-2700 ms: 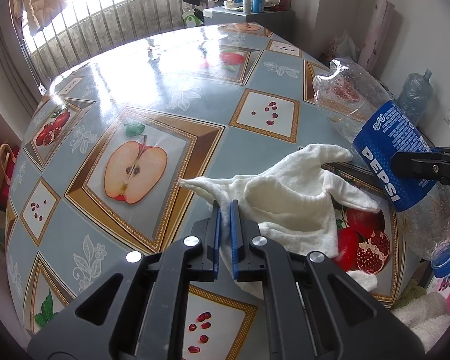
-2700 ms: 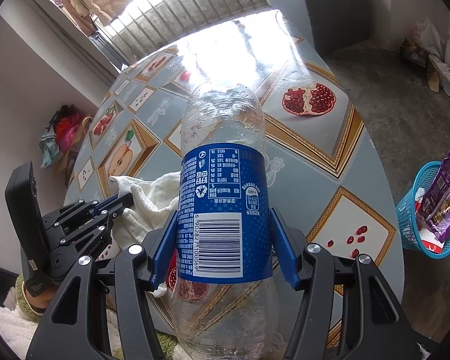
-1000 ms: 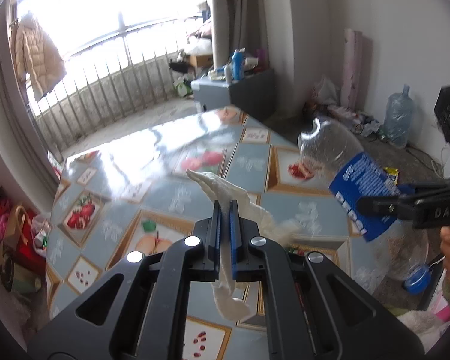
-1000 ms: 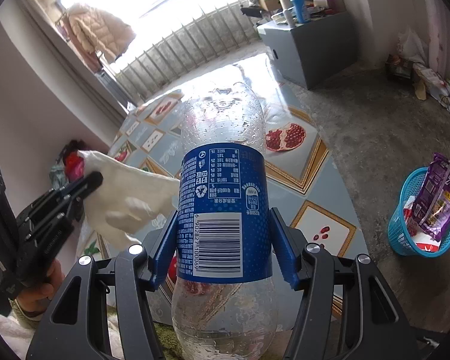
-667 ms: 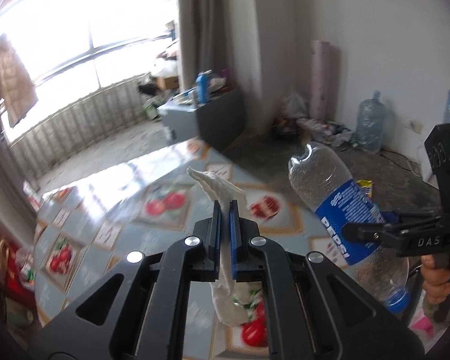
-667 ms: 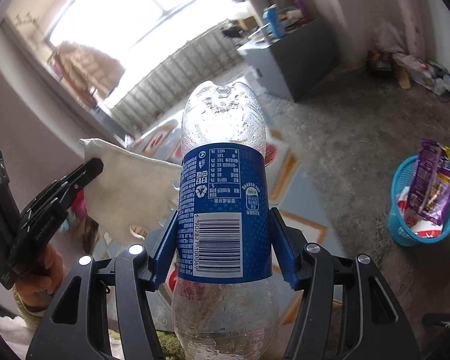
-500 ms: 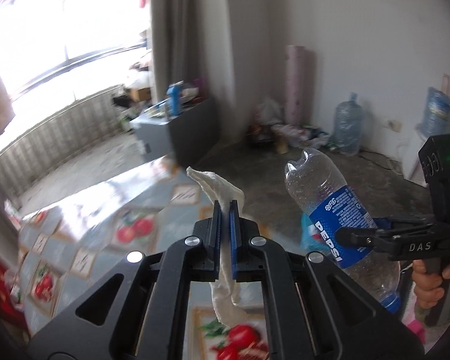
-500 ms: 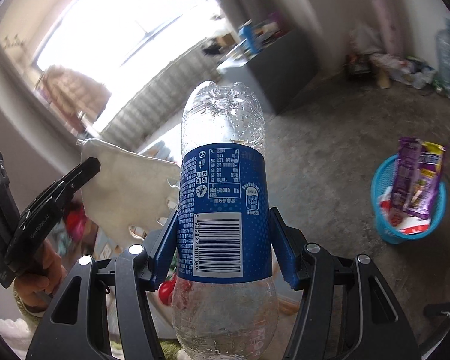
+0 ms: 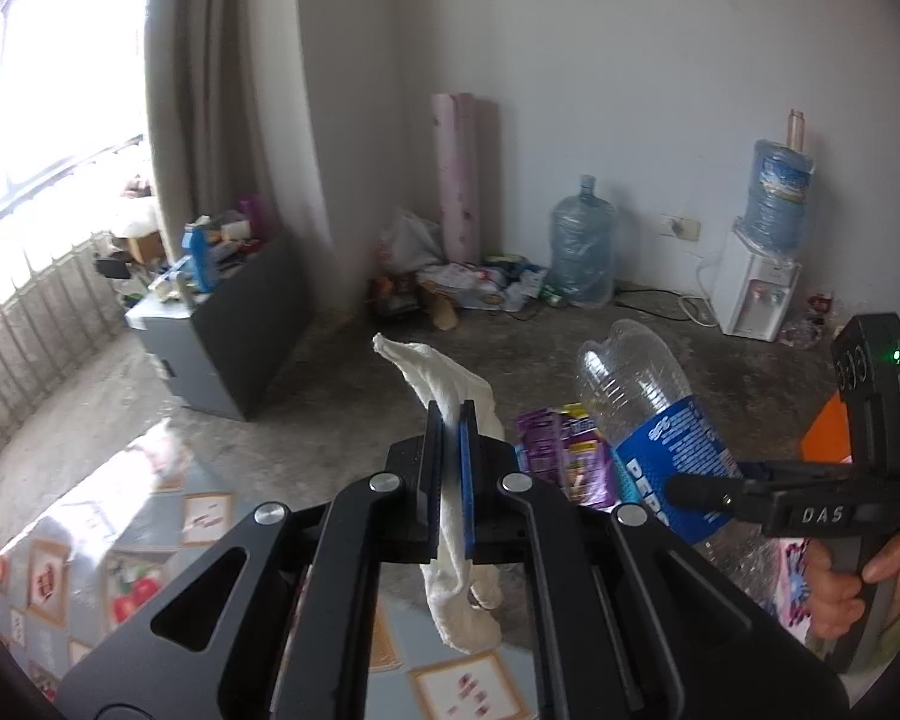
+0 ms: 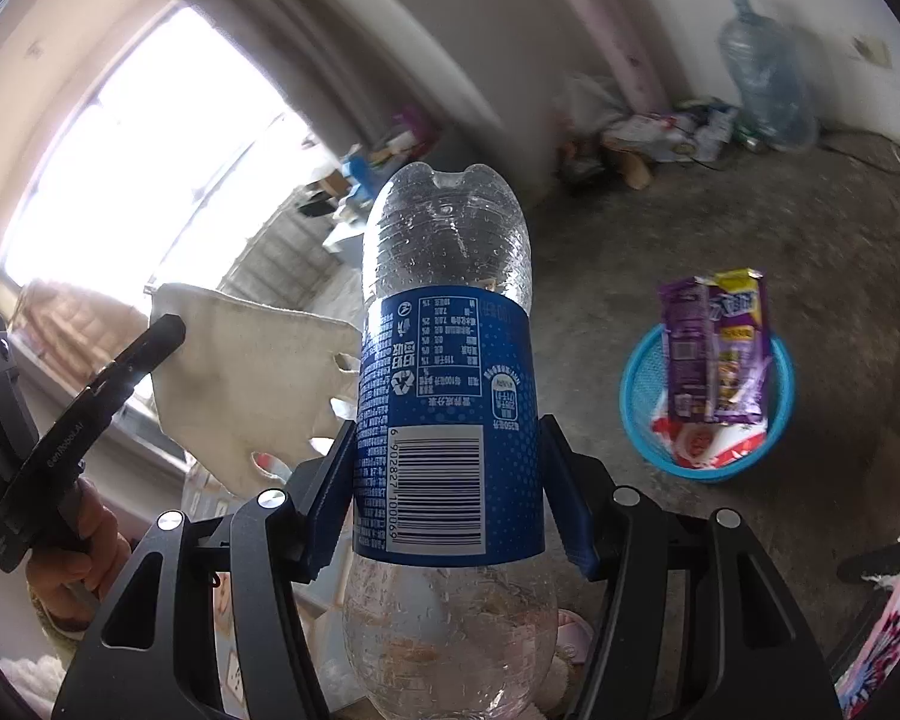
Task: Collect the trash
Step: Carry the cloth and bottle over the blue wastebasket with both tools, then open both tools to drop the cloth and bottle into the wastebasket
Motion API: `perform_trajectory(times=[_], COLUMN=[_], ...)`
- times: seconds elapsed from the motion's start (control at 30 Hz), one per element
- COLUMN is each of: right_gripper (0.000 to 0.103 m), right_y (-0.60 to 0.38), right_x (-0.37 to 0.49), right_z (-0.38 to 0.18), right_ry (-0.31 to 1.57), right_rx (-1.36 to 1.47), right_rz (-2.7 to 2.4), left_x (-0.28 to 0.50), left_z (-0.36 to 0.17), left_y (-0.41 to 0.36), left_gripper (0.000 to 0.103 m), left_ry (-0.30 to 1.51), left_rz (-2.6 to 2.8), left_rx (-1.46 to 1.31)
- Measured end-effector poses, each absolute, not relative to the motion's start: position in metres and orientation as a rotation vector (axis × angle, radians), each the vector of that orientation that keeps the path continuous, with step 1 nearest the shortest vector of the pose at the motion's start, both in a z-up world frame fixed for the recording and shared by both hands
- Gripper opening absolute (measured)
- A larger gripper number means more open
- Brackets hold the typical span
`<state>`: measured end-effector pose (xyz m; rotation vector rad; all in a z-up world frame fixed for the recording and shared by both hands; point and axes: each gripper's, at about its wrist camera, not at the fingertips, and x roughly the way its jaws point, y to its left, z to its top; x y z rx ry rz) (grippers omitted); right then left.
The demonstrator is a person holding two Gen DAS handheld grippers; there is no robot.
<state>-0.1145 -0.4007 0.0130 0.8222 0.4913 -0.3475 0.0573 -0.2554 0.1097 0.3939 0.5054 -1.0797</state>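
My left gripper [image 9: 450,420] is shut on a white cloth [image 9: 450,384] that hangs down between its jaws, held in the air past the table's edge. It also shows in the right wrist view [image 10: 252,384], at the left. My right gripper [image 10: 447,444] is shut on an empty Pepsi bottle [image 10: 447,396] with a blue label, bottom end forward. The bottle also shows in the left wrist view [image 9: 648,402], at the right. A blue trash basket [image 10: 639,396] with purple snack wrappers [image 10: 711,348] stands on the floor, ahead and to the right of the bottle.
The table with a fruit-pattern cover [image 9: 120,552] lies below left. A grey cabinet [image 9: 228,342] stands beyond it. Water jugs [image 9: 582,240], a water dispenser [image 9: 756,288], a pink roll [image 9: 462,174] and floor clutter [image 9: 474,288] line the far wall.
Both grippers have lifted from the table and swung right toward the floor and the blue basket, still holding the cloth and the bottle.
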Motion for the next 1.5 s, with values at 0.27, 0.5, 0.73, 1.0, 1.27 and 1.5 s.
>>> perform_trajectory(times=[0.27,0.5,0.73,1.0,1.27,1.5], right_gripper=[0.057,0.057,0.057,0.057,0.06,0.069], right_y=[-0.443,-0.47,-0.492,-0.527,-0.584,-0.617], right_x=[-0.123,-0.123,-0.127,-0.13,-0.1,-0.087], right_z=[-0.016,-0.052,-0.082,-0.125,-0.178,-0.249], right_ry=[0.501,0.536,0.558,0.588,0.639,0.728], right_rx=[0.91,0.998,1.076,1.185,1.253,1.337], right_rz=[-0.437,-0.49,-0.534,-0.622,-0.649,-0.693], left_x=[0.058,0.061,0.058,0.061,0.081,0.108], left_z=[0.076,0.035,-0.003,-0.043,-0.08,-0.109], left_y=[-0.332,-0.379,-0.42,-0.468,-0.53,-0.529], left_gripper=[0.003,0.003,0.003,0.004,0.021,0.046], left_ry=[0.607,0.695,0.764,0.863,0.952,1.026], left_rz=[-1.156,-1.194,-1.215,-1.227,-1.22,-1.121], left_rx=[0.42,0.465,0.52,0.595,0.634,0.588])
